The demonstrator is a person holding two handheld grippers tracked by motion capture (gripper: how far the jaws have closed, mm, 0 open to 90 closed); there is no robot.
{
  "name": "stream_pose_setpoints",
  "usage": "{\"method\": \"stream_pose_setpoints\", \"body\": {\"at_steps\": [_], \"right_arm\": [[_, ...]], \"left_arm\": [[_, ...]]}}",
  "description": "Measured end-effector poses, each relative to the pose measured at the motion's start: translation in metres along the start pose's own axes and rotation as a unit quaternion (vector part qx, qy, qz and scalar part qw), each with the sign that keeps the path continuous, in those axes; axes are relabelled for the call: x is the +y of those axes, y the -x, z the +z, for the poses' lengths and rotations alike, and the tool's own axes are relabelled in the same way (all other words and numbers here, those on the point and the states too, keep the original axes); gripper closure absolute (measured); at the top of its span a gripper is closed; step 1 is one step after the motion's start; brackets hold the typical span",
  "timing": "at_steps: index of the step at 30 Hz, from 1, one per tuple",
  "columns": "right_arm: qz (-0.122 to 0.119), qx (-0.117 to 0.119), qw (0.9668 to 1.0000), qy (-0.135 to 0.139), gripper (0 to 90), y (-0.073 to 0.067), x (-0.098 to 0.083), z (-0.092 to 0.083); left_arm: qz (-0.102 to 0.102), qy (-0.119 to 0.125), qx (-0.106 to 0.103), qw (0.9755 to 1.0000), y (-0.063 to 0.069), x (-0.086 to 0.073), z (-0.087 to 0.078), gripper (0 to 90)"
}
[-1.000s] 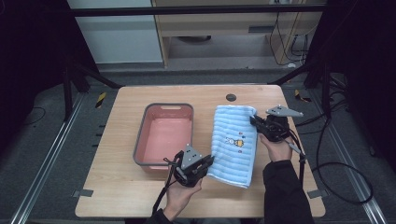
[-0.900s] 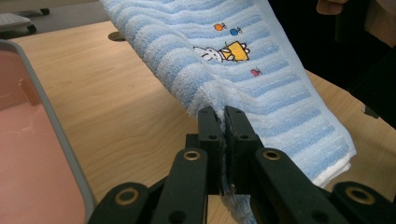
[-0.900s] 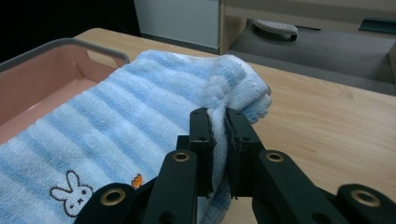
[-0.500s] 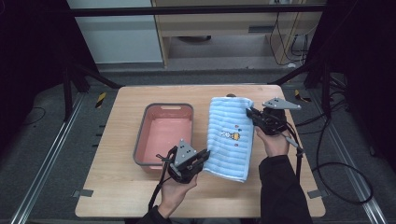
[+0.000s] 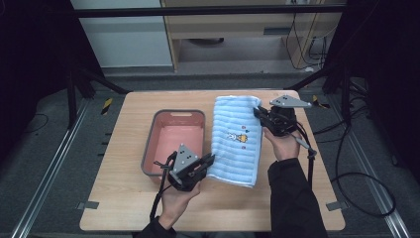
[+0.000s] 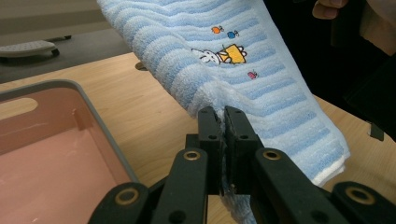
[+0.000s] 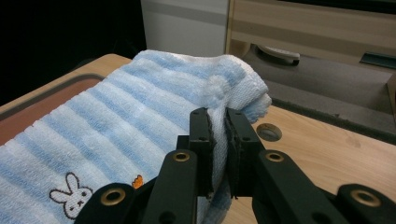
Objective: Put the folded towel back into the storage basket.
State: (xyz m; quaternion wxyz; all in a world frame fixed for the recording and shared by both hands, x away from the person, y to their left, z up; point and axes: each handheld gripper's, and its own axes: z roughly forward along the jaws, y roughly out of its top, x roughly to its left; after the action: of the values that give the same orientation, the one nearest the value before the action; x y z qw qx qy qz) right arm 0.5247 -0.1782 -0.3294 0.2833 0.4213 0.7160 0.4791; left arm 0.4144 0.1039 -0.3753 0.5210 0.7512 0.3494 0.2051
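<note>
Table bare beside gripped towel.

A lab recording bay: wooden table within dark frame struts, loose cables on the floor.

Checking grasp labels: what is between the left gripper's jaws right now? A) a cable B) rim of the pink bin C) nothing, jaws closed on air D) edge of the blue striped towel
D: in the left gripper view the left gripper has its jaws shut on the towel edge, beside the pink bin.
</note>
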Motion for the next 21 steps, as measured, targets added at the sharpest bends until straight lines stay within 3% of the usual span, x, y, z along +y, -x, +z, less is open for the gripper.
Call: {"method": "stream_pose_setpoints", "body": {"at_steps": [21], "right_arm": [[-0.022, 0.02, 0.9995, 0.007, 82.5, -0.035, 0.032, 0.026]], "left_arm": [[-0.013, 0.023, 0.025, 0.9993, -0.031, 0.004, -0.031, 85.9]]}}
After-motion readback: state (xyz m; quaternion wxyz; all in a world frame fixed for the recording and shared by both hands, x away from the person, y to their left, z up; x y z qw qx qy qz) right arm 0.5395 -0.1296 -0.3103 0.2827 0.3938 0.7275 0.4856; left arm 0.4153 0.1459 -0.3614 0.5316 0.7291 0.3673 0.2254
